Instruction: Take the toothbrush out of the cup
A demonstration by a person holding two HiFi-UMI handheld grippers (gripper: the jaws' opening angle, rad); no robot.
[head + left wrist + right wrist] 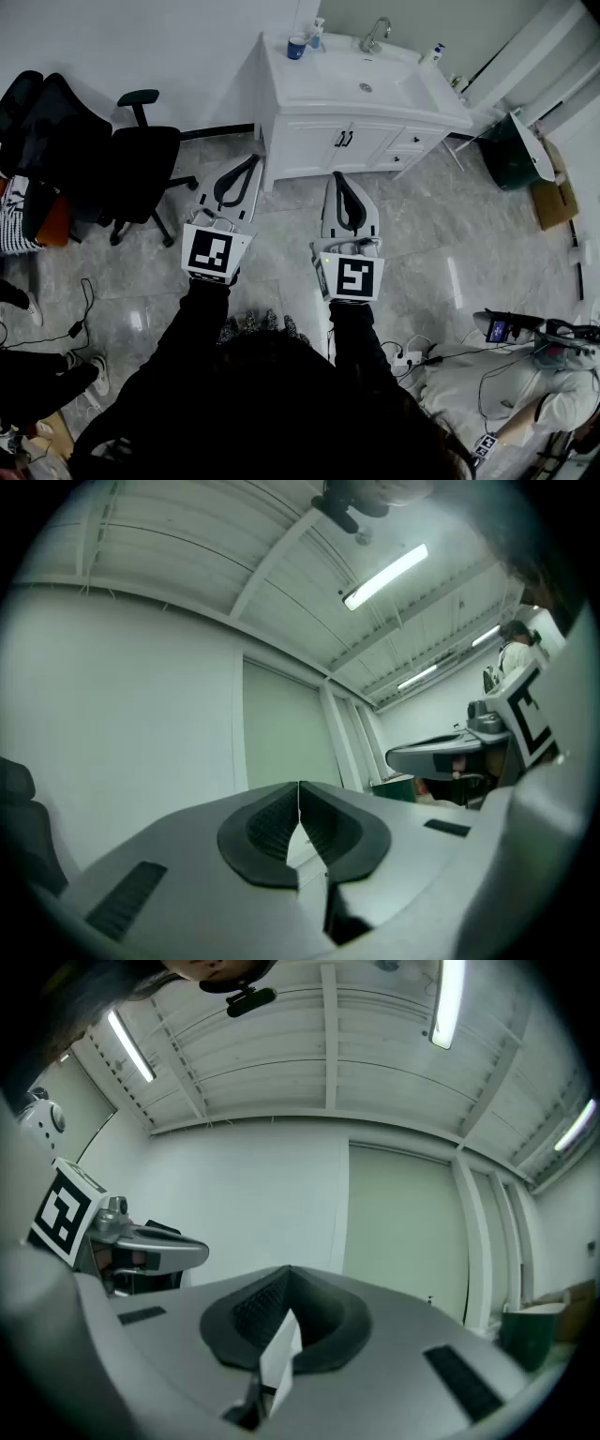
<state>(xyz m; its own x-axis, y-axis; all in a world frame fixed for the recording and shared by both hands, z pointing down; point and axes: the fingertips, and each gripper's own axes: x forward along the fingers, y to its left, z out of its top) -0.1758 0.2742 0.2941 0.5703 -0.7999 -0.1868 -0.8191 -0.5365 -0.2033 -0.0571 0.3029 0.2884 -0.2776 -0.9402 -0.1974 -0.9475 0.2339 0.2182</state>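
A blue cup stands on the back left corner of the white vanity; the toothbrush is too small to make out. Both grippers hang over the floor well short of the vanity, pointing toward it. My left gripper is shut and empty, and in the left gripper view its pads meet along a thin line. Beside it, my right gripper is also shut with nothing held, its pads meeting at the tip in the right gripper view. Both gripper views look up at wall and ceiling only.
The vanity has a sink with a faucet and a small bottle. A black office chair stands at the left, a green bin and a cardboard box at the right. A person in white crouches lower right beside floor cables.
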